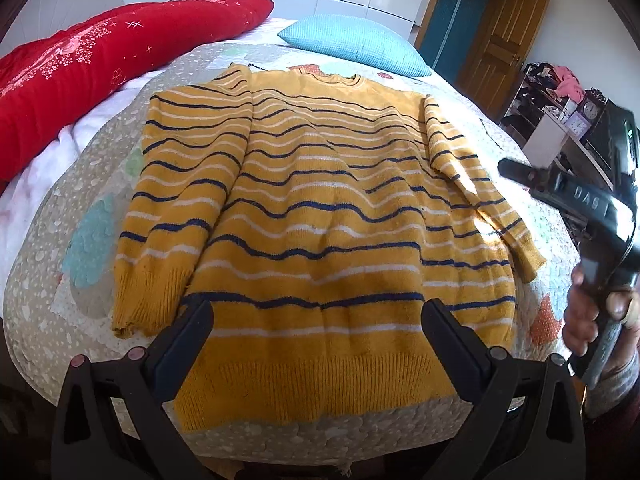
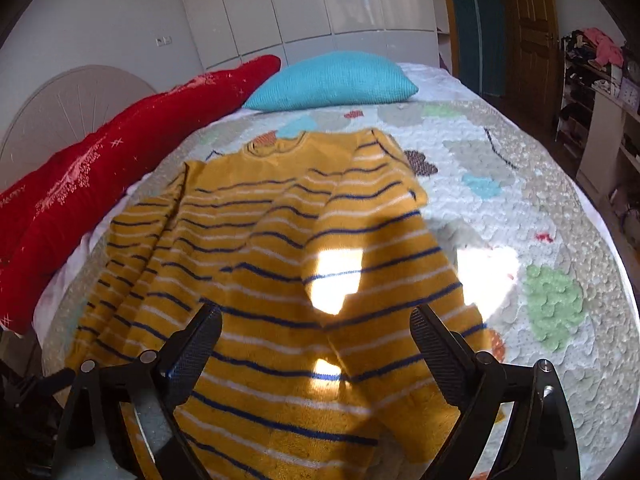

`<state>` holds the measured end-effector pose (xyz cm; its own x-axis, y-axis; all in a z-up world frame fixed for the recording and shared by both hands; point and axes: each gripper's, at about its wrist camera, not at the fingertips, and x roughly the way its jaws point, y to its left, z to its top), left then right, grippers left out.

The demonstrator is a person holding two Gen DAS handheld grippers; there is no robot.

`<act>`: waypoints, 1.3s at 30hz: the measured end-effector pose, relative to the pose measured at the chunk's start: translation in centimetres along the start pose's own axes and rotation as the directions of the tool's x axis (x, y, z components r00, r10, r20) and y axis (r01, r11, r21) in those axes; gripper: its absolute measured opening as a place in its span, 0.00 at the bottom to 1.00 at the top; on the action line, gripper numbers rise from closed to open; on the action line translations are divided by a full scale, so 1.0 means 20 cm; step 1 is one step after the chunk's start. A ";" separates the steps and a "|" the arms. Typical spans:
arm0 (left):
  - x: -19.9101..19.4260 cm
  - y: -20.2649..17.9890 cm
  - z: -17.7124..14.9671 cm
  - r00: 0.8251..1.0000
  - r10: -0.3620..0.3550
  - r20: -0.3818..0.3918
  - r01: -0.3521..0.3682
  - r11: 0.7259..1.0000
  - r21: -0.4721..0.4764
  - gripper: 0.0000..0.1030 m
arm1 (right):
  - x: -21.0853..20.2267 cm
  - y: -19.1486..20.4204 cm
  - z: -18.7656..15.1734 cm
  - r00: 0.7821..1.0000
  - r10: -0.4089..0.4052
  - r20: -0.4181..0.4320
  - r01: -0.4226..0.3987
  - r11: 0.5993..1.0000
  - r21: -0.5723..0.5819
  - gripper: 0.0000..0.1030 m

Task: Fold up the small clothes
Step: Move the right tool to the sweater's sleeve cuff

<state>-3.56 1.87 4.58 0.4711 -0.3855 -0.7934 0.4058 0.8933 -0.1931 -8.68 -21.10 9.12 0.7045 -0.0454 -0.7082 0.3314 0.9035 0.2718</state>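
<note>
A mustard-yellow sweater (image 1: 320, 200) with navy and white stripes lies flat on the bed, collar far, hem near. Its left sleeve (image 1: 176, 200) lies alongside the body and its right sleeve (image 1: 476, 184) angles outward. My left gripper (image 1: 316, 312) is open and empty, hovering over the hem. In the right wrist view the sweater (image 2: 260, 280) fills the middle, and my right gripper (image 2: 316, 320) is open and empty above the right sleeve and side. The right gripper also shows in the left wrist view (image 1: 588, 208), held in a hand at the right.
The bed has a patterned quilt (image 2: 520, 208). A red blanket (image 1: 100, 56) lies along the left side and a turquoise pillow (image 1: 352, 44) at the head. A wooden door (image 1: 504, 40) and cluttered shelves (image 1: 560, 104) stand to the right.
</note>
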 end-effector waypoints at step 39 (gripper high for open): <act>0.07 0.14 0.06 0.999 0.026 -0.027 -0.028 0.998 -0.048 1.00 | 0.95 -0.61 0.80 0.950 -0.235 -0.204 0.291 0.903 0.317 0.10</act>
<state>-0.77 3.64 3.63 0.4605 -0.3556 -0.8133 0.3544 0.9137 -0.1988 10.72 -39.75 2.87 0.4637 -0.1687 -0.8698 0.7031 0.6674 0.2454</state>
